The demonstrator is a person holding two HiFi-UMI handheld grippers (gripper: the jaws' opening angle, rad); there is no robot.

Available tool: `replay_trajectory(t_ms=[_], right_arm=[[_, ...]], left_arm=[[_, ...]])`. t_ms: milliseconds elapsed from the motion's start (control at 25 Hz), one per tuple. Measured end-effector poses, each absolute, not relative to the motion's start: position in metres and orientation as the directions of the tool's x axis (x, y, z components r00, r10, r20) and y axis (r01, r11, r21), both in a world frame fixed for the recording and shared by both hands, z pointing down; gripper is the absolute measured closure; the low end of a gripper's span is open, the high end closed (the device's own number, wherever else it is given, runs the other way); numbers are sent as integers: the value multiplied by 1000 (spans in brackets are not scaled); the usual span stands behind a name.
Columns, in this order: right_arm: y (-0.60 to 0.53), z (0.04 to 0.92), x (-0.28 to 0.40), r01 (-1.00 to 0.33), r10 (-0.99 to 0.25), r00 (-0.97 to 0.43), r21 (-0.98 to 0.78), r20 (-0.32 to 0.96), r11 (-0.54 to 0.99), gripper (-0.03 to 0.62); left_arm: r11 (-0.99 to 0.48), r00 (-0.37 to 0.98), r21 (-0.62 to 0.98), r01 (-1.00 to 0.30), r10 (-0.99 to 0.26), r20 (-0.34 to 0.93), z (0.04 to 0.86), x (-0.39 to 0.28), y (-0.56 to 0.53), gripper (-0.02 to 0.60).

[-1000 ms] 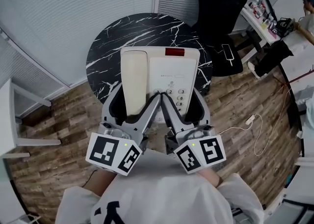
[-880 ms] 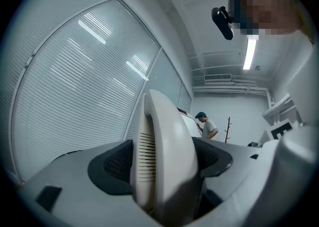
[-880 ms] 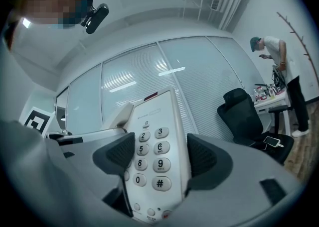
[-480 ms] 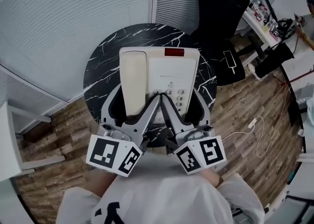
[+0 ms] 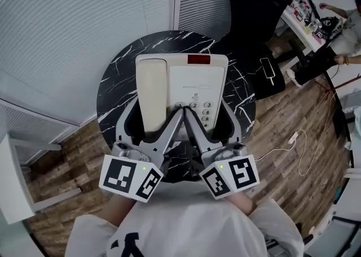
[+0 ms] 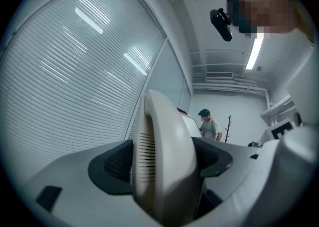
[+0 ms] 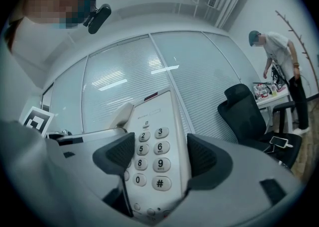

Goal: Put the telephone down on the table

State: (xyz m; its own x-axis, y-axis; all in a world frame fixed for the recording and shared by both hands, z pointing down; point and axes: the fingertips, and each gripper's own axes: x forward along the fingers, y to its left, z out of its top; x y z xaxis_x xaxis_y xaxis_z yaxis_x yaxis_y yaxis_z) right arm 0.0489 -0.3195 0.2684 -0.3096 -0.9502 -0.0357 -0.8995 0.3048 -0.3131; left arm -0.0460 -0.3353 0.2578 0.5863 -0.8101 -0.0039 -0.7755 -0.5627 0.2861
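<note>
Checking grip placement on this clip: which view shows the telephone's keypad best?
The right gripper view: the telephone stands between the pads of the right claw, its keypad close up, digits readable. The head view shows only a few small keys from above. The left gripper view shows the handset edge-on, no keys.

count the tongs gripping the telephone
2. The left tongs clamp the handset of the telephone; the right tongs clamp its keypad side. Neither is hidden.
</note>
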Motion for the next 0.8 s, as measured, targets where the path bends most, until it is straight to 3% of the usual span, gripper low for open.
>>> replay_trajectory(t_ms=[800], right_arm=[[-350,289,57,-882,-928,-372,-323,32,343,267]], left_arm=[[-489,530,331,-807,-847,41,281,-39,-360,213]])
